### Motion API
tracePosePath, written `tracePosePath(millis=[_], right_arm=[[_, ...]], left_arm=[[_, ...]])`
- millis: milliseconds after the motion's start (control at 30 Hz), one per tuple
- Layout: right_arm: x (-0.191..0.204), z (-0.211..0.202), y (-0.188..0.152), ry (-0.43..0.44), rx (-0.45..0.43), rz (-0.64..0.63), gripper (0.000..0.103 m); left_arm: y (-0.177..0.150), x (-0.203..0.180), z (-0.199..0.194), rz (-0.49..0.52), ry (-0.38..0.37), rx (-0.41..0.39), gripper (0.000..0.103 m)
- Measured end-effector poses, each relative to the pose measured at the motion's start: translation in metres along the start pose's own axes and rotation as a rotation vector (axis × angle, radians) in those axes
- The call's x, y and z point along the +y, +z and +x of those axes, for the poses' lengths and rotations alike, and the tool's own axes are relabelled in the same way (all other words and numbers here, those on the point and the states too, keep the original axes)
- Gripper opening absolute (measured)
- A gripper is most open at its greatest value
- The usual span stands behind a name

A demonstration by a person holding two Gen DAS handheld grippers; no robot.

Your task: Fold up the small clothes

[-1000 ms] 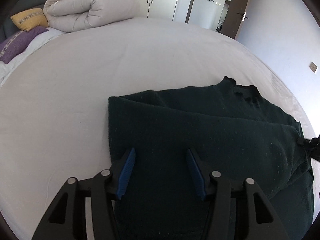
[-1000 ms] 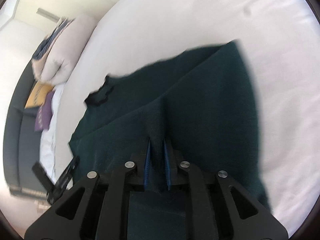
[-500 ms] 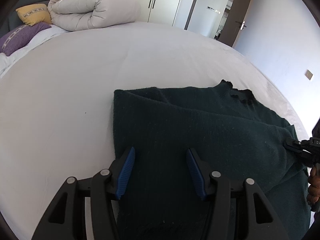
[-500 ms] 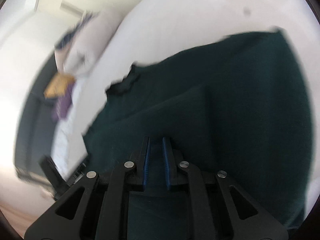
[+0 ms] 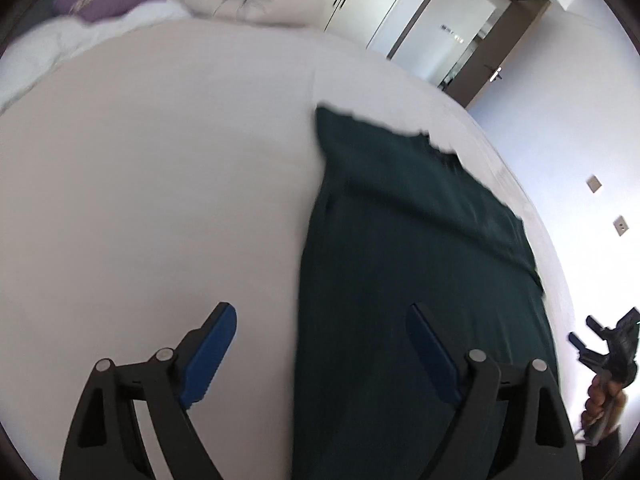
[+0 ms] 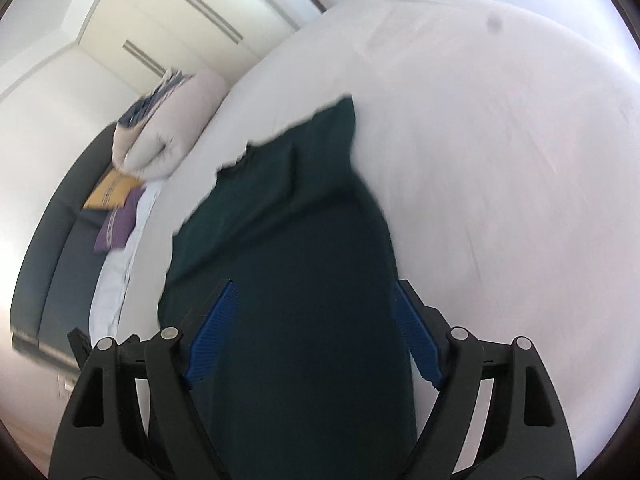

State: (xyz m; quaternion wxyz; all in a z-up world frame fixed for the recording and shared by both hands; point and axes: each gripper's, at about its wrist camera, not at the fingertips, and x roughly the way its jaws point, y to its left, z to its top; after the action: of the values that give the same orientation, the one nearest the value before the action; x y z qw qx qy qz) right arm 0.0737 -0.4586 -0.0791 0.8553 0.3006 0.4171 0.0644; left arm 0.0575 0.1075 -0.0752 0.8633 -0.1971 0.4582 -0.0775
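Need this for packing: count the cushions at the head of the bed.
2. A yellow cushion lies against the dark headboard, and a purple cushion sits just in front of it. The rolled duvet could hide others.

White bed (image 5: pixel 160 184) w/ rolled duvet (image 6: pixel 160 136), wardrobe (image 6: pixel 172 20), brown door (image 5: pixel 500 56).

sweater (image 5: pixel 420 280): dark green, plain
bed (image 5: pixel 160 180): white, plain
left gripper (image 5: pixel 320 340): black, blue pads
right gripper (image 6: pixel 314 320): black, blue ribbed pads
cushions (image 6: pixel 110 194): yellow, purple, banded
duvet (image 6: pixel 160 136): beige, blue-striped edge
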Motion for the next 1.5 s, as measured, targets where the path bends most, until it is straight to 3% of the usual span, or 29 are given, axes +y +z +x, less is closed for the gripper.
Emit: tracePosePath(millis=[200,400,633,933,1067,1133,1333,1500], right_arm=[[-0.014,-0.025,-0.072,-0.031,0.124,-0.045,0.079],[-0.027,-0.041,-0.109,0.011,0.121,0.03,0.079],[-0.048,-0.073,-0.125,0.071,0.147,0.097,0.079],[-0.061,-0.088,-0.132,0.092,0.159,0.145,0.079],[-0.07,-0.093,-0.134,0.079,0.17,0.169,0.079],[-0.074,-0.097,-0.136,0.069,0.169,0.175,0.079],[-0.088,-0.11,-0.141,0.043,0.164,0.21,0.078],[-0.079,-0.099,-0.142,-0.001,0.246,0.159,0.078]], left_arm=[[-0.063,0.014,-0.025,-0.035,-0.087,0.134,0.088],[-0.075,0.006,-0.025,0.021,-0.128,0.234,0.082],[-0.081,0.01,-0.019,-0.023,-0.182,0.334,0.071],[-0.081,0.023,-0.012,-0.151,-0.248,0.409,0.042],[-0.084,0.024,-0.012,-0.16,-0.236,0.409,0.02],[-0.086,0.024,-0.013,-0.152,-0.238,0.413,0.013],[-0.087,0.014,-0.007,-0.137,-0.252,0.424,0.012],[-0.089,0.012,-0.007,-0.12,-0.242,0.42,0.012]])
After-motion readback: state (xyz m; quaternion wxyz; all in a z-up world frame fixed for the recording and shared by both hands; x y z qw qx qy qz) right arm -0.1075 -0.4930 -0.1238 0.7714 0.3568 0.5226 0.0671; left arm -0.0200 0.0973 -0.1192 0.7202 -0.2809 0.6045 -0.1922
